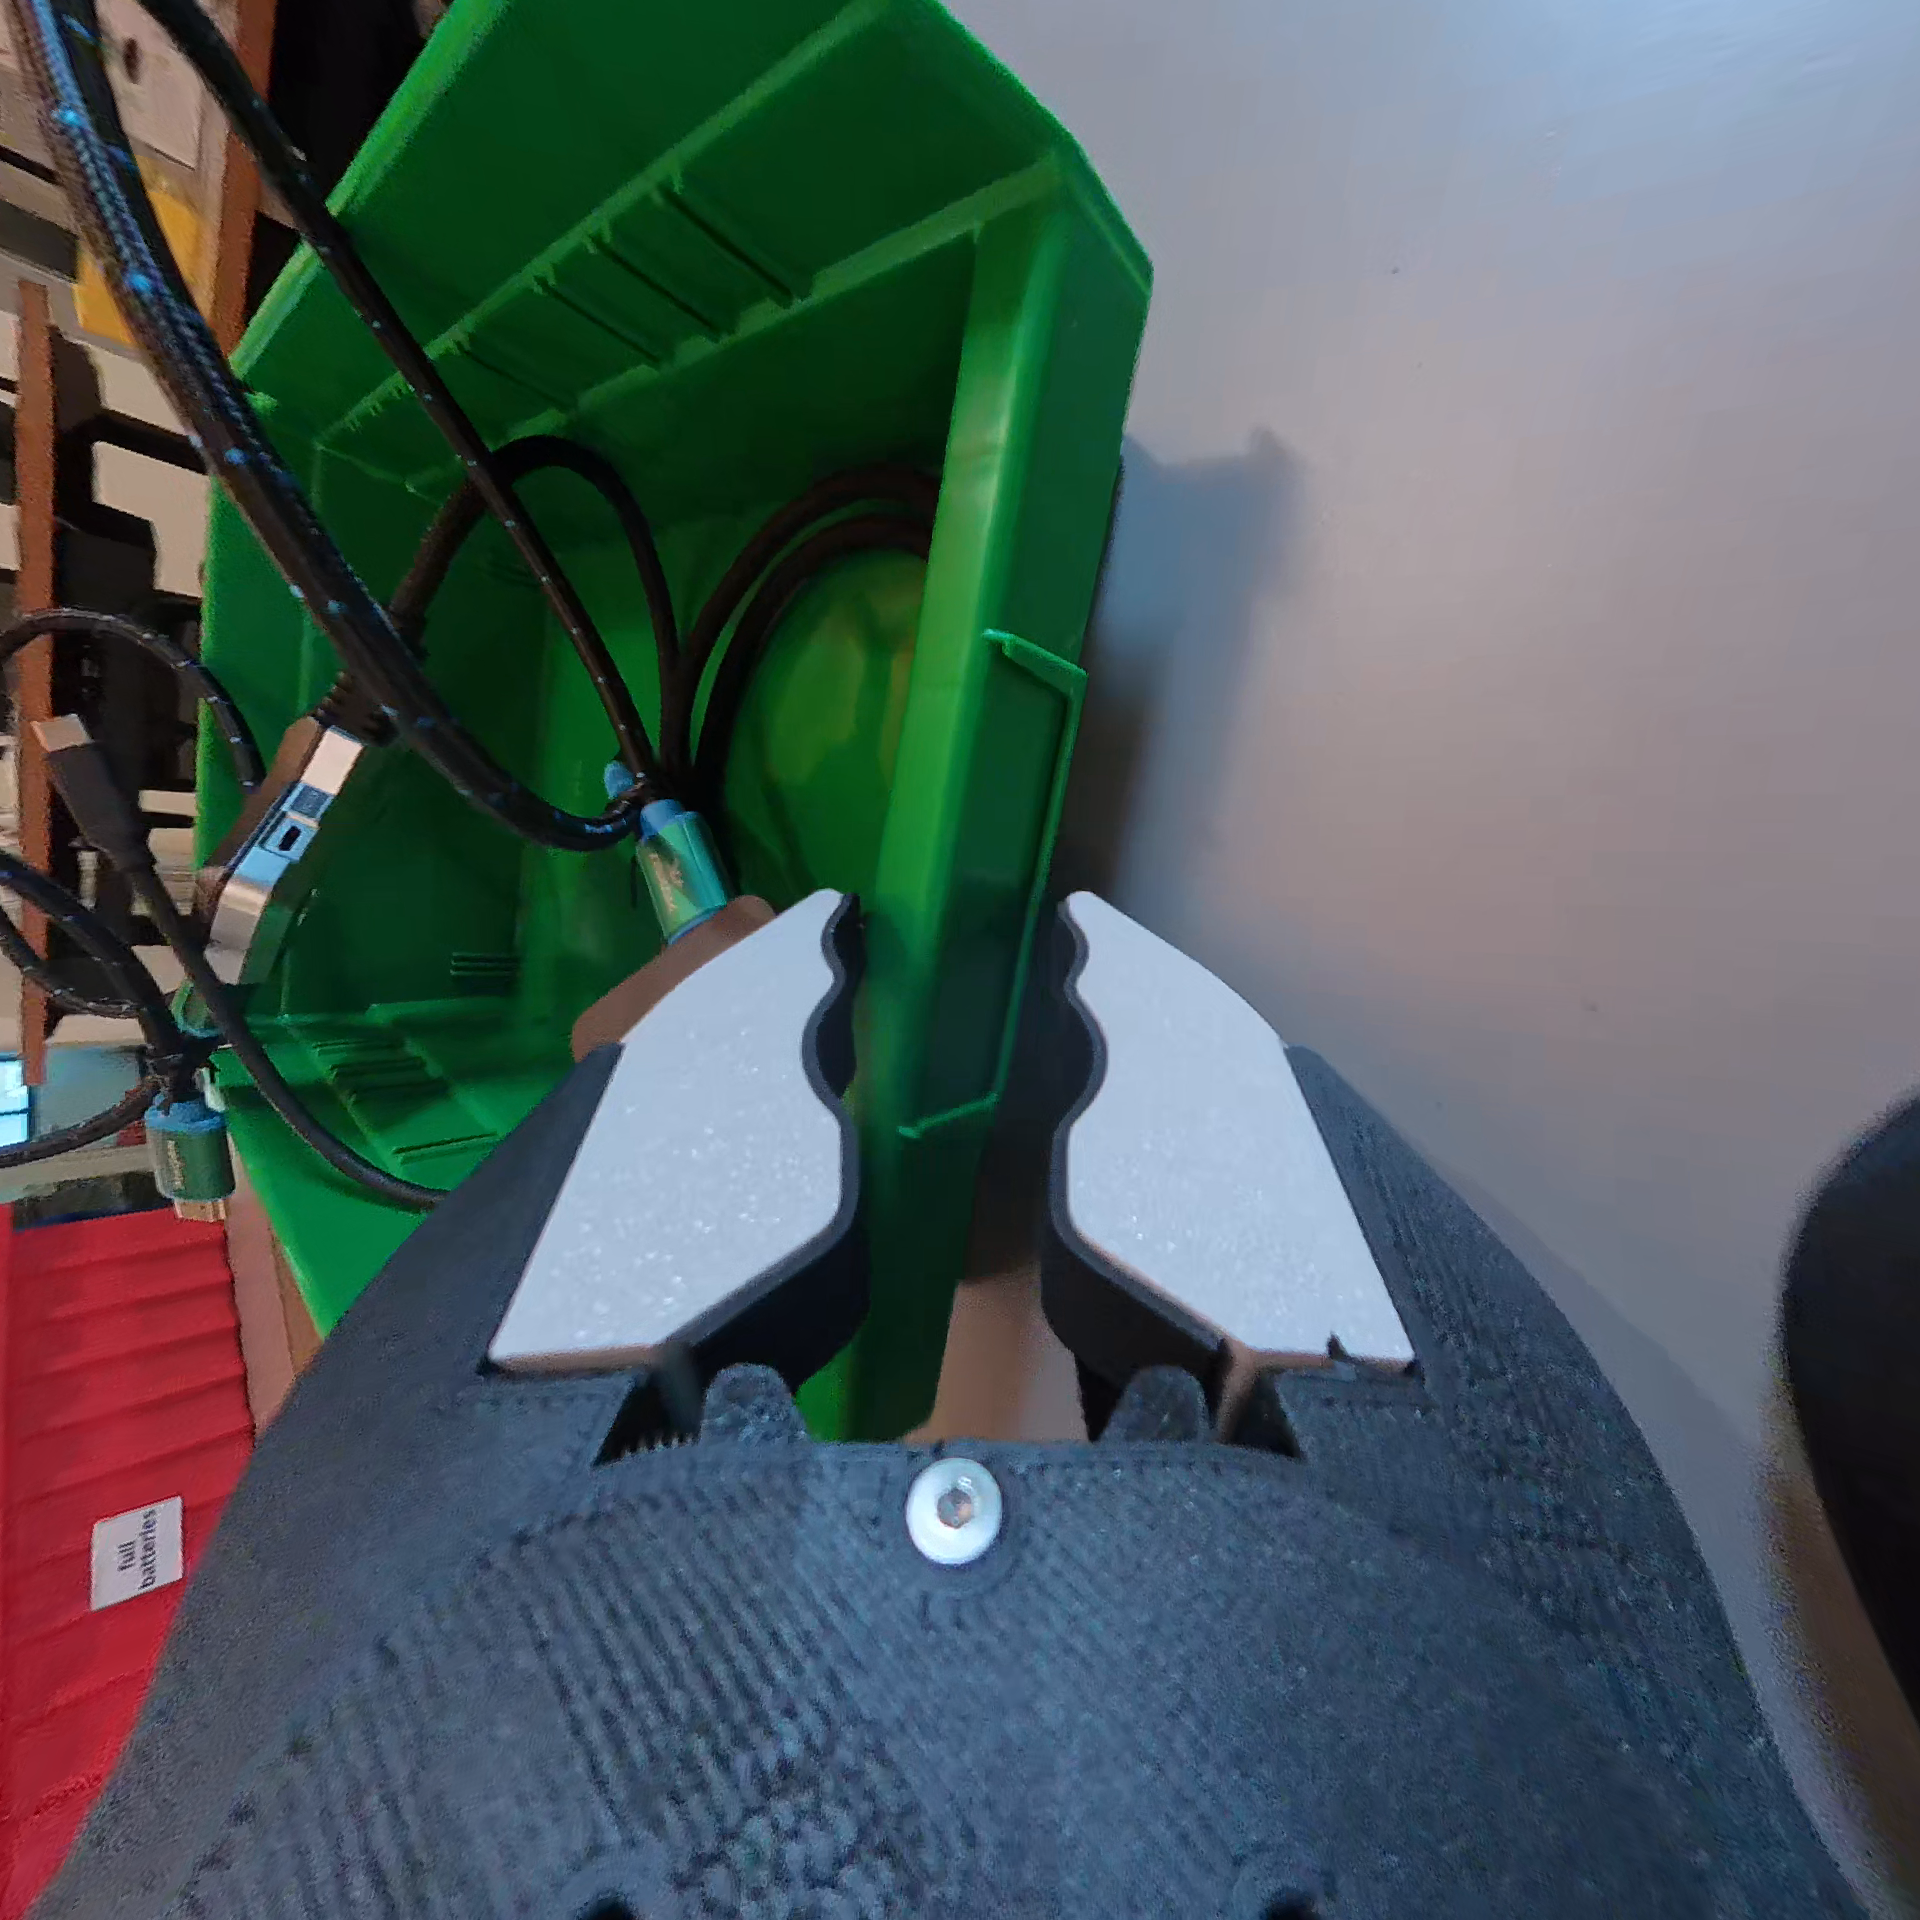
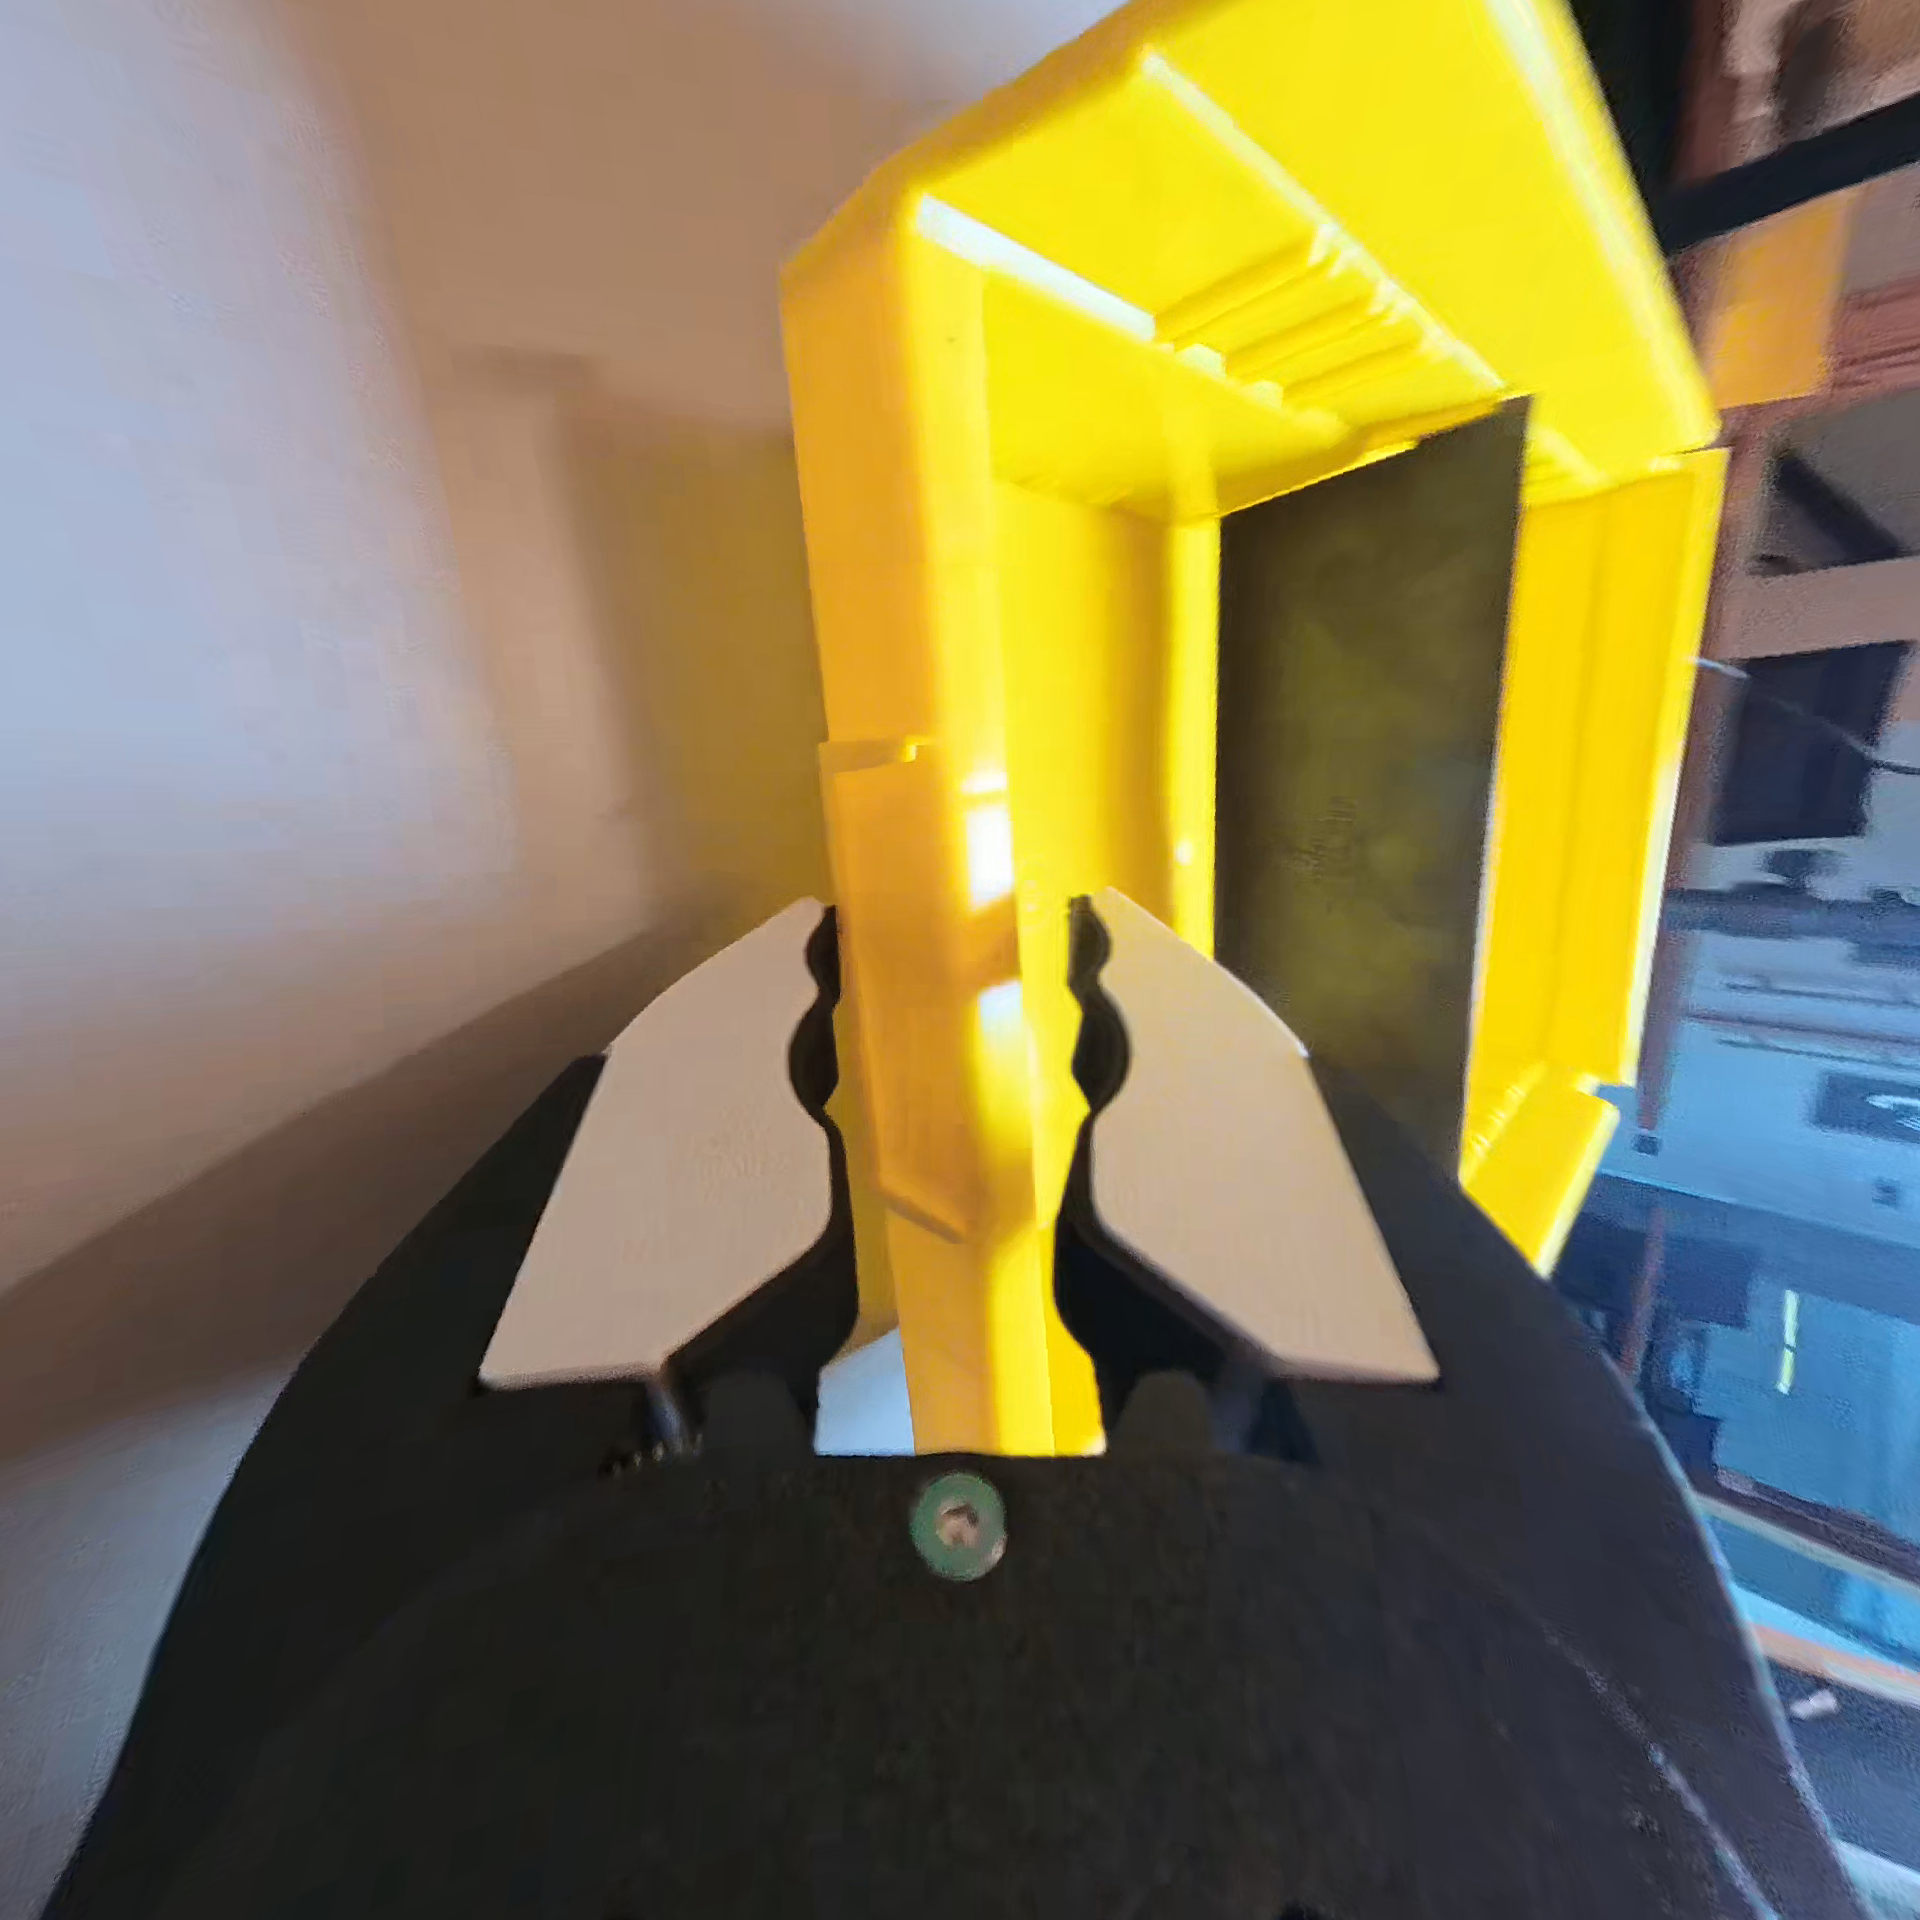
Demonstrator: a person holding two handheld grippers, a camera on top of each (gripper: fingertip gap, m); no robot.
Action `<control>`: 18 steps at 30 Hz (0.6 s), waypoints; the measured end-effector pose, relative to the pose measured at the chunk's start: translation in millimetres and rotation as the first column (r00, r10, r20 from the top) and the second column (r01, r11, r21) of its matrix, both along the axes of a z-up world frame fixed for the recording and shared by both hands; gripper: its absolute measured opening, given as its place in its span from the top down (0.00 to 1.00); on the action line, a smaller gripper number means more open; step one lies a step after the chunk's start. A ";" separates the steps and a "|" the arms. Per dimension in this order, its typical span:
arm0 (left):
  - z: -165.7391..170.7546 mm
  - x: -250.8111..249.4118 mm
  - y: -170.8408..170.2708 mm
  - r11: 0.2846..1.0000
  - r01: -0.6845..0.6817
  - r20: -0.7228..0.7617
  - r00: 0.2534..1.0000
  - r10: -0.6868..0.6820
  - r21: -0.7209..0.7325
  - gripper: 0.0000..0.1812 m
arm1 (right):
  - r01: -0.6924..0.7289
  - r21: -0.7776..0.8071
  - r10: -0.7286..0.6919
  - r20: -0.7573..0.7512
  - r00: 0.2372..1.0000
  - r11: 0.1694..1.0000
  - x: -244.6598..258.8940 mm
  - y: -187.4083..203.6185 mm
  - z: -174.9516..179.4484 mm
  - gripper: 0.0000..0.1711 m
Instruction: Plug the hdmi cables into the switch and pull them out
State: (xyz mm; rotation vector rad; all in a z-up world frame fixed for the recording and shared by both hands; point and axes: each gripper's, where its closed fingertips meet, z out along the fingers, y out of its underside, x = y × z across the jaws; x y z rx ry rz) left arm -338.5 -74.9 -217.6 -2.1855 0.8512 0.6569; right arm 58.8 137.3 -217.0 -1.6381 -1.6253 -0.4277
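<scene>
My left gripper [image 1: 961,914] is shut on the side wall of a green plastic bin [image 1: 644,260], which is tipped on its side. Black braided HDMI cables [image 1: 416,665] spill out of its open mouth. One teal metal plug [image 1: 675,873] lies just past my left fingertip and another [image 1: 187,1153] hangs at the left edge. The silver switch box [image 1: 275,831] sits at the bin's left wall with cables in it. My right gripper [image 2: 951,914] is shut on the wall of a yellow bin [image 2: 1299,208], also tipped, with a dark flat panel [image 2: 1361,748] inside.
A pale wall [image 1: 1507,520] fills the right of the left wrist view. A red bin [image 1: 94,1403] with a white label [image 1: 135,1553] is at the lower left. A dark blurred shape [image 1: 1860,1351] is at the right edge. Shelving [image 2: 1818,831] stands right of the yellow bin. The grippers' ends are close to 45 cm from one another. The teal metal plug [image 1: 675,873] lies some 5 cm from my left tips, 50 cm from my right tips.
</scene>
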 end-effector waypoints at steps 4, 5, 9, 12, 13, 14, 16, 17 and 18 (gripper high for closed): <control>52.0 22.8 -16.9 0.995 0.050 0.257 0.964 -0.070 0.085 0.78 | -0.103 -0.109 0.065 -0.307 0.950 0.989 -17.7 -36.6 27.1 0.63; 73.6 19.7 -18.3 0.991 0.038 0.311 0.947 -0.077 0.130 0.78 | -0.157 -0.157 0.083 -0.395 0.915 0.975 -24.8 -52.6 35.2 0.63; 131.8 -32.1 -6.2 0.974 -0.134 0.418 0.907 0.046 0.183 0.79 | -0.294 -0.206 0.137 -0.553 0.822 0.933 -39.3 -93.8 52.8 0.64; 141.4 -77.6 23.0 0.950 -0.277 0.495 0.851 0.172 0.145 0.79 | -0.323 -0.164 0.185 -0.553 0.813 0.932 -42.7 -102.7 48.9 0.66; 137.8 -93.2 33.4 0.942 -0.313 0.487 0.846 0.219 0.121 0.78 | -0.328 -0.157 0.196 -0.542 0.817 0.931 -43.0 -103.6 45.4 0.66; 131.4 -107.0 43.0 0.935 -0.342 0.466 0.845 0.263 0.091 0.77 | -0.334 -0.161 0.204 -0.531 0.823 0.929 -43.1 -104.8 41.1 0.67; 112.1 -129.8 57.8 0.926 -0.378 0.381 0.858 0.343 0.019 0.76 | -0.340 -0.164 0.212 -0.521 0.827 0.926 -42.6 -105.5 35.6 0.67; 100.1 -139.9 61.6 0.919 -0.394 0.316 0.868 0.382 -0.028 0.76 | -0.347 -0.166 0.216 -0.521 0.826 0.923 -42.2 -106.3 33.7 0.68; 88.2 -148.8 63.4 0.908 -0.412 0.246 0.875 0.418 -0.076 0.76 | -0.351 -0.168 0.219 -0.522 0.824 0.921 -41.7 -106.6 32.5 0.68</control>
